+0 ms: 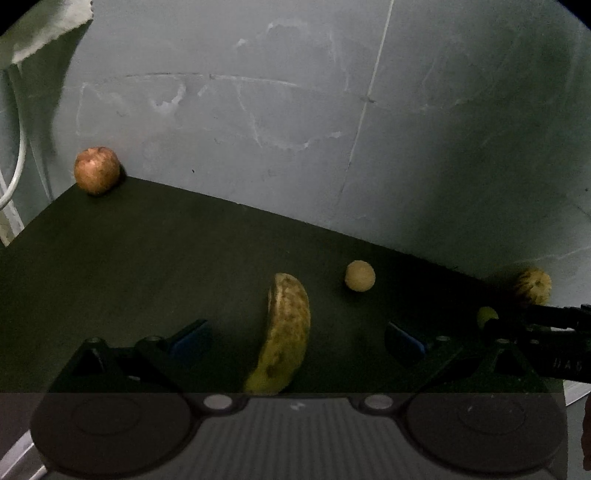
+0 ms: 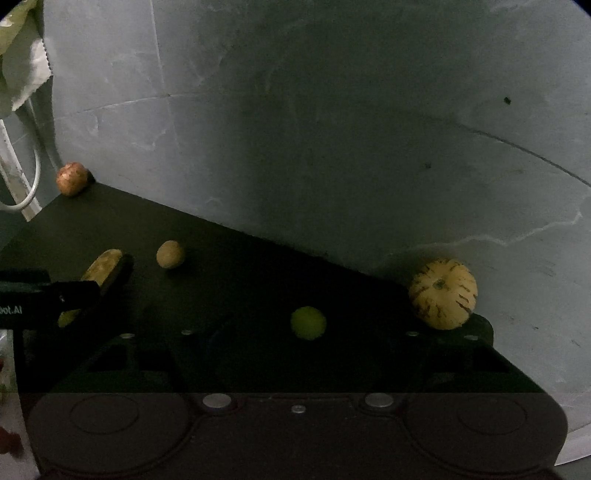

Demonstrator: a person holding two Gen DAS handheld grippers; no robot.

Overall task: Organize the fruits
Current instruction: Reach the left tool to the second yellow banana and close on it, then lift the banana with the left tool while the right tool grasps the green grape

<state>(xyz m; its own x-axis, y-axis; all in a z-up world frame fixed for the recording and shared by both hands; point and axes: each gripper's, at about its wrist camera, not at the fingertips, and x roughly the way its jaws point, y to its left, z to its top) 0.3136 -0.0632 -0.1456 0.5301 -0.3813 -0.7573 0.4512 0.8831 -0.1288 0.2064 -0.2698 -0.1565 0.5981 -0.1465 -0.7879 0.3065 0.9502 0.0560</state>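
Note:
A spotted yellow banana [image 1: 284, 336] lies on the dark table [image 1: 147, 258] between the wide-open fingers of my left gripper [image 1: 295, 336]. A red apple [image 1: 96, 170] sits at the far left corner by the wall. A small tan round fruit [image 1: 360, 276] lies beyond the banana. A striped yellow melon [image 2: 443, 293] rests against the wall at the right. A small green round fruit [image 2: 308, 322] lies between the open fingers of my right gripper [image 2: 295, 347]. The banana [image 2: 103, 267], tan fruit [image 2: 170, 254] and apple [image 2: 72, 178] also show in the right wrist view.
A scratched grey wall [image 1: 295, 129] stands close behind the table. A white cable [image 1: 14, 177] and crumpled white material [image 1: 40, 29] hang at the far left. The left gripper's body [image 2: 44, 295] shows at the left of the right wrist view.

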